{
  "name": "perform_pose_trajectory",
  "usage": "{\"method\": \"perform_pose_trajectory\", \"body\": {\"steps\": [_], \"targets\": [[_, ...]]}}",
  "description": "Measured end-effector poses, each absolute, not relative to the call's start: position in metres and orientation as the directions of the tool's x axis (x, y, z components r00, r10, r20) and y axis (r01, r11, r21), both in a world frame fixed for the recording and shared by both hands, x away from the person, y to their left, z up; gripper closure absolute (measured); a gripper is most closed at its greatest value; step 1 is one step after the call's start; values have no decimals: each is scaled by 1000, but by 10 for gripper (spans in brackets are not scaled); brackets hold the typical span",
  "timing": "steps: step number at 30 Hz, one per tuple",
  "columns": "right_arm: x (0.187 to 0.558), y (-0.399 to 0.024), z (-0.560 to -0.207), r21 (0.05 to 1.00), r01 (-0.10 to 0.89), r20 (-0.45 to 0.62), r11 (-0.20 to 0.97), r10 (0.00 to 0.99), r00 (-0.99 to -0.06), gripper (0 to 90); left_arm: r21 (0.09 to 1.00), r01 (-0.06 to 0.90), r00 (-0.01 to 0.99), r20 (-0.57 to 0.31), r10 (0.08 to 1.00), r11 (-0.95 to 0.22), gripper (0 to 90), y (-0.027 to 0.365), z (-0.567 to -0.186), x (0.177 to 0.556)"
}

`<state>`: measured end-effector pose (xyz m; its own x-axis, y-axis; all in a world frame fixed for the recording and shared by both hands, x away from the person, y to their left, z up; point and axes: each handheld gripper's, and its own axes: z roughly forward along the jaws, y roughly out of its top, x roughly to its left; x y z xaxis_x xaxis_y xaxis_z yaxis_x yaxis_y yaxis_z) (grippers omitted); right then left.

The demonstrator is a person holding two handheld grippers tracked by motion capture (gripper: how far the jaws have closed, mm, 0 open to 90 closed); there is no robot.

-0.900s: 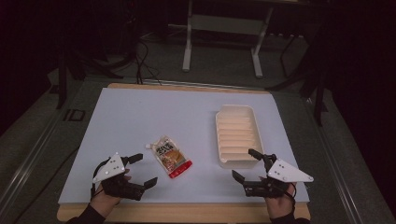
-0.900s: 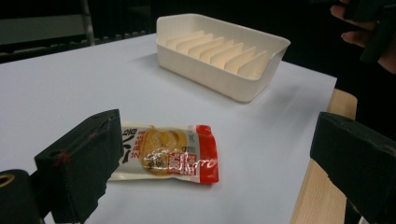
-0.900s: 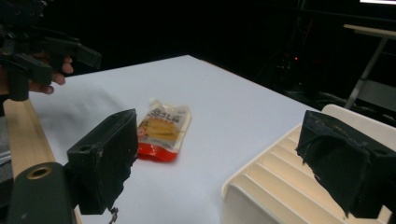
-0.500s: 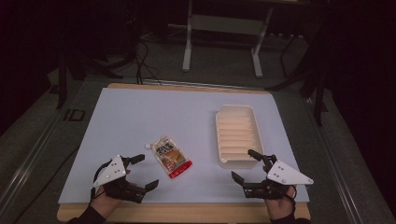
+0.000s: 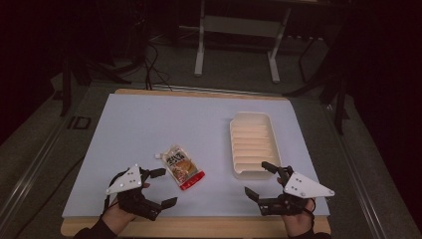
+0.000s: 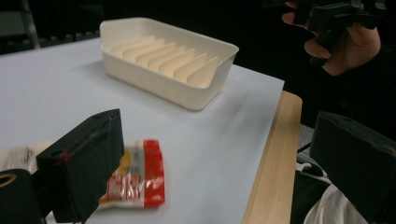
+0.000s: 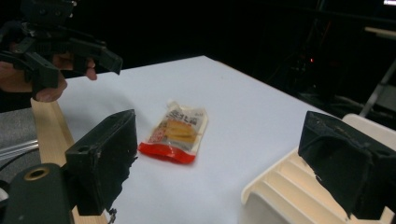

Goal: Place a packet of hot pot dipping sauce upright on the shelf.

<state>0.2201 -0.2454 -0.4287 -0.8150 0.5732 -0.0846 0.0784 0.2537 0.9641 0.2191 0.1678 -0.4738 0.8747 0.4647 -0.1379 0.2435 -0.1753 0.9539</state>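
At the bottom left of the high view the left gripper [image 5: 159,188] hovers over the near edge of the table [image 5: 149,124], its jaws spread wide with nothing between them; at the bottom right the right gripper [image 5: 261,180] is likewise wide open and empty, its upper jaw just beside the near end of the tray [image 5: 237,149]. Between them, slightly above and left of centre, the pouch [image 5: 181,167] lies flat on the white sheet, its red end toward the lower right. The likely step is picking the pouch up, perhaps for the tray. The left gripper is nearest, so it should lead: come in low, take the pouch by one edge rather than pressing on its flat face, and close only once a jaw is under it. Farther up, the ribbed tray sits empty, well apart from the pouch.
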Motion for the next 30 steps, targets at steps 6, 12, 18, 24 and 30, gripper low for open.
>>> {"method": "perform_pose_trajectory", "body": {"steps": [6, 12, 18, 24, 30], "targets": [[219, -243, -427, 963, 64, -104, 263, 579, -809, 111, 965, 201, 888, -106, 447, -170, 36, 164, -456, 226], [219, -240, -427, 965, 70, -96, 252, 590, -802, 112, 964, 216, 883, -125, 453, -156, 36, 159, -440, 240], [218, -237, -428, 959, 74, -100, 273, 572, -814, 112, 944, 266, 855, -137, 499, -196, 36, 157, -435, 257], [218, -236, -429, 960, 73, -101, 270, 577, -811, 111, 932, 282, 841, -126, 527, -227, 39, 158, -438, 279], [220, -236, -430, 963, 78, -87, 257, 576, -813, 112, 926, 295, 824, -122, 553, -235, 46, 158, -444, 300]]}}
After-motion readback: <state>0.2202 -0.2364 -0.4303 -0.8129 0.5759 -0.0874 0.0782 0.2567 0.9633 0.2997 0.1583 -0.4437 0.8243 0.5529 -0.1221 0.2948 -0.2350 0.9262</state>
